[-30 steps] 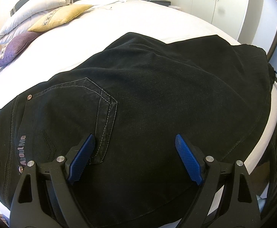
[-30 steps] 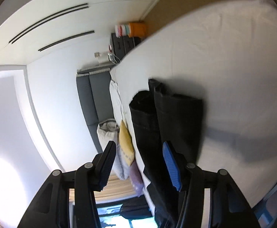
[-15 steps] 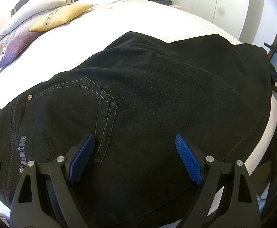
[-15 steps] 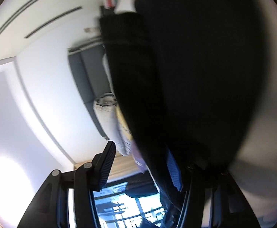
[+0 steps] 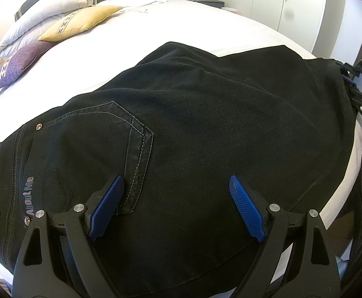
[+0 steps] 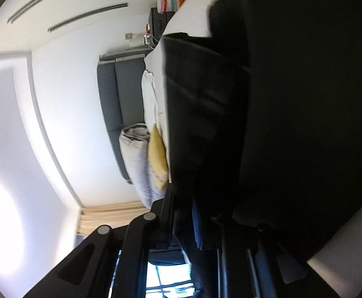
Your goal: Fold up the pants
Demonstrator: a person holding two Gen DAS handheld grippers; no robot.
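Black pants (image 5: 205, 129) lie spread on the white bed (image 5: 181, 24), back pocket and "AboutMe" label toward the left. My left gripper (image 5: 176, 186) is open and empty, held just over the seat of the pants near the pocket's corner. My right gripper (image 6: 183, 213) is turned on its side and shut on the pants (image 6: 292, 99); the black cloth sits between its jaws and fills most of that view. In the left wrist view the right gripper (image 5: 359, 82) shows at the far right, at the leg end of the pants.
A yellow cushion (image 5: 81, 22), a purple cushion (image 5: 14, 64) and white pillows (image 5: 44, 12) lie at the head of the bed. White wardrobe doors (image 5: 280, 0) stand beyond it. A dark nightstand (image 6: 161, 22) stands by the grey headboard (image 6: 116, 94).
My right gripper has come in to the leg end of the pants and closed on the cloth. The left gripper and the pants under it have not moved.
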